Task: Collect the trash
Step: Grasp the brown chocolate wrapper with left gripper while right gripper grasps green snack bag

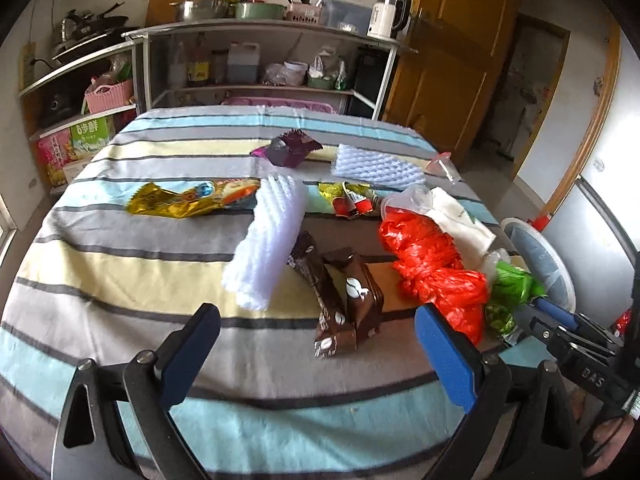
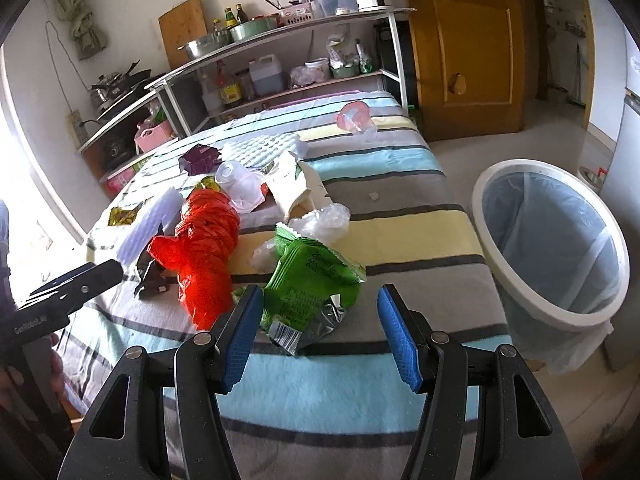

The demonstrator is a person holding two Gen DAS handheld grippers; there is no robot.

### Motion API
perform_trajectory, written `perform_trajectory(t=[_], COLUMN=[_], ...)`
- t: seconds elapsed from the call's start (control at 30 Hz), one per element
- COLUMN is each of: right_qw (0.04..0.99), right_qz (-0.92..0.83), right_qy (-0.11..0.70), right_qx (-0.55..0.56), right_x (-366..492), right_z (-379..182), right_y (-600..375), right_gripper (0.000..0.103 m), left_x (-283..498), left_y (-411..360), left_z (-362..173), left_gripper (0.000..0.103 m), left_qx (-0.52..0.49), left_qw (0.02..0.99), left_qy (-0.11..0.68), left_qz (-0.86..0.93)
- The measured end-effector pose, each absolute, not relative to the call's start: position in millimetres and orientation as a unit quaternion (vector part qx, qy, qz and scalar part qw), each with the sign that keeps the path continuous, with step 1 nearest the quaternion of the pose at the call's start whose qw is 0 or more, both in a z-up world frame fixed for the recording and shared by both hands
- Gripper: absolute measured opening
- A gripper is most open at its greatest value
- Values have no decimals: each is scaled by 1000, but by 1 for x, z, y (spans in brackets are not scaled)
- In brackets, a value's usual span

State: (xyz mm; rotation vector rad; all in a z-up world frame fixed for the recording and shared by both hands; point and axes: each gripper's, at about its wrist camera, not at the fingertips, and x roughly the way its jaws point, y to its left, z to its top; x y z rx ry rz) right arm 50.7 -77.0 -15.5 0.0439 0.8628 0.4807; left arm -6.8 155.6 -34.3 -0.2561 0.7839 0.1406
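The right hand-held gripper [image 2: 320, 336] hangs with its jaws spread wide and nothing between them, lined up on the crumpled green wrapper [image 2: 310, 280] that lies just ahead at the near edge of the striped surface [image 2: 400, 240]; that spread looks chosen to take in the packet's full width, and the wrapper seems a sensible first pick since it sits nearest the waste bin [image 2: 552, 240], which stands on the floor just beside the surface on the right, its mouth tilted toward the camera and lined with a clear bag; the left hand-held gripper [image 1: 318, 344] is likewise wide apart and empty, poised above the near edge and facing the two brown coffee sachets [image 1: 340, 304] lying together, probably its own next target; just beyond the green wrapper lie the bunched red plastic bag [image 2: 204, 240] and a crinkled clear film [image 2: 324, 220]; further out are a white foam sleeve [image 1: 268, 236], a gold snack wrapper [image 1: 192, 200], a torn white paper bag [image 2: 292, 184] and a purple packet [image 1: 290, 146]; all of it rests loose and scattered on the cloth, so each piece probably needs its own trip to the bin; nothing has yet been lifted
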Motion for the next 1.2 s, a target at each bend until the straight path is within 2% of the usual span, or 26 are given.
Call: perform_trajectory(t=[0.17, 0.27, 0.33, 0.47, 0.57, 0.63, 0.67, 0.77, 0.87, 0.93, 1.07, 1.13, 1.2], right_qw=[878, 881, 880, 880, 880, 879, 878, 879, 879, 880, 881, 881, 881], right_qz=[229, 221, 221, 221, 223, 227, 228, 230, 232, 231, 229, 229, 228], right_qy=[420, 418, 419, 418, 418, 418, 418, 415, 414, 413, 413, 413, 413], right_qx=[15, 18, 25, 35, 38, 41, 39, 35, 36, 36, 38, 39, 40], right_x=[55, 57, 59, 62, 65, 66, 66, 65, 66, 66, 68, 69, 69], right_z=[-17, -16, -15, -15, -16, -17, -17, -16, -16, -16, -18, -18, -19], right_y=[-73, -77, -80, -83, -81, -80, -80, -78, -78, -79, -80, -81, -82], right_gripper=[60, 60, 60, 60, 60, 55, 55, 55, 53, 48, 46, 45, 44], left_x=[5, 4, 5, 1, 6, 10, 13, 16, 17, 17, 20, 20, 19], left_y=[156, 160, 165, 179, 182, 181, 179, 174, 170, 165, 161, 162, 162], left_z=[-42, -42, -43, -41, -47, -51, -53, -54, -53, -52, -53, -54, -54], left_gripper=[89, 88, 80, 77, 69, 63, 59, 56, 47, 47, 43, 38, 25], left_qx=[-124, -136, -147, -156, -158, -159, -155, -144, -152, -144, -144, -145, -134], left_qw=[909, 911, 910, 909, 902, 898, 896, 896, 895, 898, 896, 896, 897], left_qy=[393, 386, 382, 377, 393, 403, 409, 413, 414, 413, 415, 414, 413], left_qz=[60, 59, 65, 86, 83, 74, 74, 73, 64, 58, 59, 65, 77])
